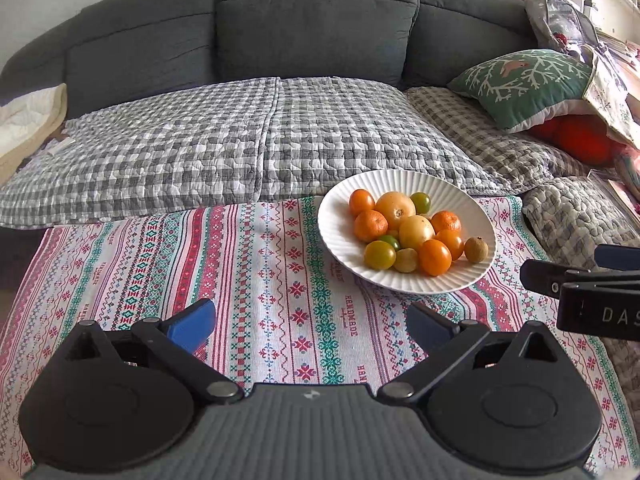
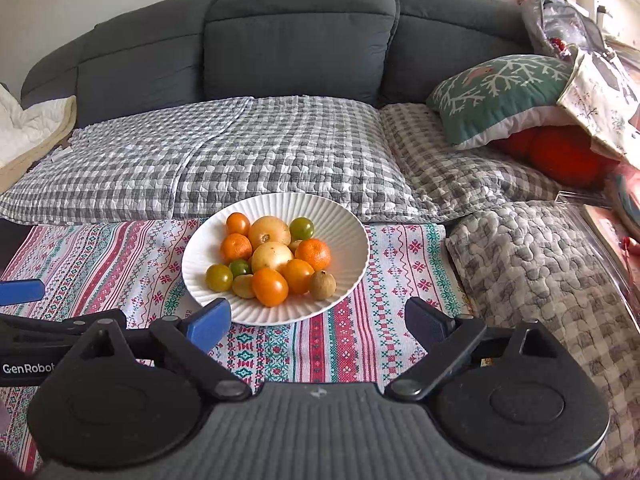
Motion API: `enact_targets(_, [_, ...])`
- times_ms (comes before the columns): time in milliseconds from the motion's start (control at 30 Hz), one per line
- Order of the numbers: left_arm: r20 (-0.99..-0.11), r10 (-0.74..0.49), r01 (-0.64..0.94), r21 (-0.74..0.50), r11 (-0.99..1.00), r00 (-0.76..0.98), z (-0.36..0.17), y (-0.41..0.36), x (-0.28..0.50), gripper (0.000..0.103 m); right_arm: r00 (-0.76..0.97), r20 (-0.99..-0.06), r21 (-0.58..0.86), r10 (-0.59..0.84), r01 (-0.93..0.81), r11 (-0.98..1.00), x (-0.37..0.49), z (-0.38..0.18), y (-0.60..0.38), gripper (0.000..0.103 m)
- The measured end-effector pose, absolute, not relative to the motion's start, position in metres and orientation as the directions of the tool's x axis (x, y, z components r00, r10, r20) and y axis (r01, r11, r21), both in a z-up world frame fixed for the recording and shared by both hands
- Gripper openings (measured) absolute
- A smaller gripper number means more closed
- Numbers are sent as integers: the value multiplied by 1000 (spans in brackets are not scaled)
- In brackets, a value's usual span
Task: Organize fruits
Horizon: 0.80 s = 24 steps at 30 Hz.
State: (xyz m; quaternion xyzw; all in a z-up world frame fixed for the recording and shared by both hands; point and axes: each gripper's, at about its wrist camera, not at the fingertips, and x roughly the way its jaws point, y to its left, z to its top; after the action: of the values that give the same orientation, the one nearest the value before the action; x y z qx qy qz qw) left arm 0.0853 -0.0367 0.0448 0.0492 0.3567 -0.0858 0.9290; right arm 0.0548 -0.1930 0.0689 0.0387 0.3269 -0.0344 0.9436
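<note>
Jaws of left gripper [image 1: 310,322] and right gripper [image 2: 318,320] wide apart, empty, near fruit plate [image 2: 352,236].

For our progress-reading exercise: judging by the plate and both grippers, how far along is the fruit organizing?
Done: all the fruit sits piled on the white plate; none lies on the cloth. In hand: nothing; the left hand-held gripper and right hand-held gripper are open and empty. Left: seemingly nothing.
</note>
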Motion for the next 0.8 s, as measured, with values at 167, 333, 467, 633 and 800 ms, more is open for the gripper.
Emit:
enact_targets(167, [-706,-76,139,33,990,704,41,-25,54,94,766,-635,14,-95,134,991,28,71,-183,101])
enact_targets(333, [-741,-41,85,22,996,671,41,-16,34,94,739,-666,34,-103,168,985,6,69,-176,102])
enact_targets(467, [-740,-27,51,9,999,672,45,-11,17,94,724,-682,28,-105,169,985,-5,63,-168,102])
enact_targets(633, [-730,-8,62,46,997,684,49,-12,15,94,705,-705,35,-80,146,989,-10,58,-164,102])
enact_targets(800, [-727,9,55,65,996,686,46,-13,13,94,713,-699,74,-49,140,987,-14,60,-162,102])
